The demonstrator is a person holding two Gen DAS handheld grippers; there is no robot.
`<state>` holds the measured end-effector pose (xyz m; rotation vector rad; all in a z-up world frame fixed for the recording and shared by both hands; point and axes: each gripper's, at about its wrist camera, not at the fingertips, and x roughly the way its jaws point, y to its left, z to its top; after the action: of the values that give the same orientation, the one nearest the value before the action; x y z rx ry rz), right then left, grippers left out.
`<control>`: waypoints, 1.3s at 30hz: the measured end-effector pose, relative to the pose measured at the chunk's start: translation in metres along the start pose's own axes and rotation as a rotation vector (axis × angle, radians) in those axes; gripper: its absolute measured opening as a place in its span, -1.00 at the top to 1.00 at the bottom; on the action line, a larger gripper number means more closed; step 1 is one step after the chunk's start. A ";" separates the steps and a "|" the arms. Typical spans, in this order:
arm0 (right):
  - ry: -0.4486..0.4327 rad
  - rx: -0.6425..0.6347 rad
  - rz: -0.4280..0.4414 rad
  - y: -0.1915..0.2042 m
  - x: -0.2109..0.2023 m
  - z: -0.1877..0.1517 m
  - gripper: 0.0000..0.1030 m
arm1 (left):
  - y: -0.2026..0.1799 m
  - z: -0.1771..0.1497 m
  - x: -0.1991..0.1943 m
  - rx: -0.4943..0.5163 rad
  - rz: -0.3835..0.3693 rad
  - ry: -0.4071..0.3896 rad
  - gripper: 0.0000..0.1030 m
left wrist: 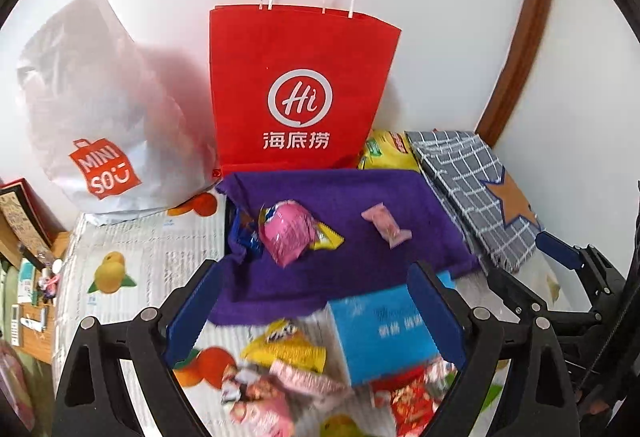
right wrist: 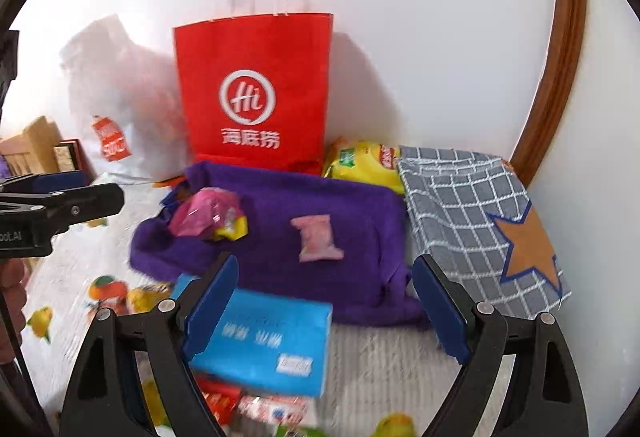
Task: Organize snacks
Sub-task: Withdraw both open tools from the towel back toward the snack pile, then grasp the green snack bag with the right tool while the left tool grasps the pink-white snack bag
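Nearest the lens, loose snack packets point(left wrist: 280, 369) lie jumbled on the fruit-print table cover point(left wrist: 120, 277), under the left gripper point(left wrist: 316, 313), whose jaws stand wide apart with nothing between the pads. Just right of the packets sits a blue box point(left wrist: 384, 333), its long side running across the table in the right wrist view. Beyond it, on the purple cloth point(left wrist: 340, 277), rest a round pink packet point(left wrist: 286, 233) at the left and a small pink candy point(left wrist: 386, 225) to its right, its long axis slanting from upper left to lower right. The right gripper point(right wrist: 326, 301) also gapes empty above the cloth's near edge. Behind stand a white bag point(left wrist: 100, 125), a red bag point(left wrist: 300, 89), a yellow packet point(left wrist: 386, 153) and a checked pouch point(left wrist: 476, 193). Both grippers seem between picks; the next move probably calls for lowering onto one packet and closing across its narrow side.
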<state>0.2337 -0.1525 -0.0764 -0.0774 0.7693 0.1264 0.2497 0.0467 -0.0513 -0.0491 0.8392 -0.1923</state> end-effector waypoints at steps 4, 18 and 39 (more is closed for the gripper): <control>0.026 0.023 0.009 0.001 -0.012 -0.017 -0.73 | -0.002 -0.013 -0.012 0.021 -0.006 0.016 -0.80; 0.061 0.124 0.013 -0.014 -0.031 -0.059 -0.69 | 0.016 -0.057 -0.034 -0.038 0.034 0.023 -0.80; 0.300 0.013 0.075 -0.001 0.020 -0.145 -0.38 | 0.041 -0.105 -0.017 -0.169 0.109 0.089 -0.80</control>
<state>0.1481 -0.1688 -0.1941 -0.0559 1.0728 0.1836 0.1668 0.0941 -0.1133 -0.1542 0.9429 -0.0211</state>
